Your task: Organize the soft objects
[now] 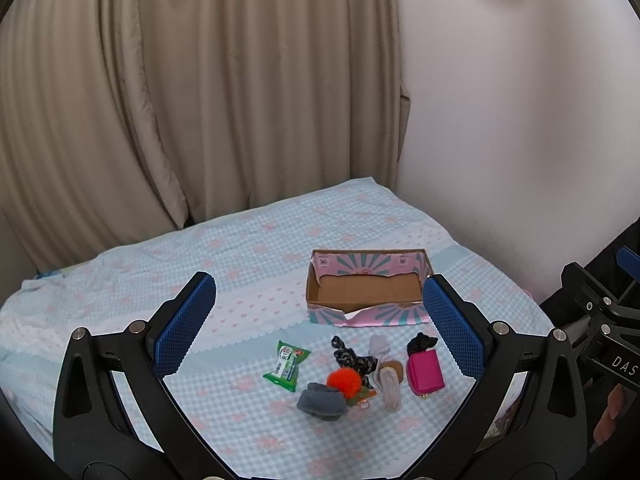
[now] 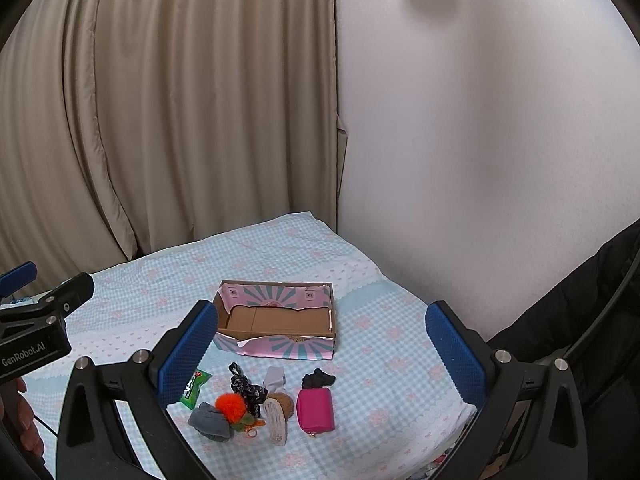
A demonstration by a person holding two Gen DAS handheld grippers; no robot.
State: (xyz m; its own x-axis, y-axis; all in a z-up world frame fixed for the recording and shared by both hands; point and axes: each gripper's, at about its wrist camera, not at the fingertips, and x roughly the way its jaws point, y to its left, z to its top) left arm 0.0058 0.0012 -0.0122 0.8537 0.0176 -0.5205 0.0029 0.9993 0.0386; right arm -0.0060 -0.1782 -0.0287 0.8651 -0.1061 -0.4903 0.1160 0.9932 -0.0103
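A cluster of small soft items lies on the bed in front of an empty pink-and-teal cardboard box point(image 1: 364, 292) point(image 2: 276, 320): a green tissue pack point(image 1: 287, 365) point(image 2: 195, 388), a grey sock point(image 1: 322, 402) point(image 2: 211, 422), an orange pompom point(image 1: 342, 380) point(image 2: 231, 405), a black patterned scrunchie point(image 1: 352, 356) point(image 2: 246, 388), a white sock point(image 1: 380, 346) point(image 2: 275, 376), a black hair tie point(image 1: 420, 342) point(image 2: 318, 379) and a pink pouch point(image 1: 425, 372) point(image 2: 315, 410). My left gripper point(image 1: 320, 328) and right gripper point(image 2: 320, 360) are both open and empty, held above the items.
The bed has a light blue checked sheet point(image 1: 240, 248) point(image 2: 380, 340). Beige curtains point(image 1: 180, 100) hang behind it and a white wall point(image 2: 480, 140) stands on the right. A clear comb-like item point(image 1: 390, 388) lies among the cluster.
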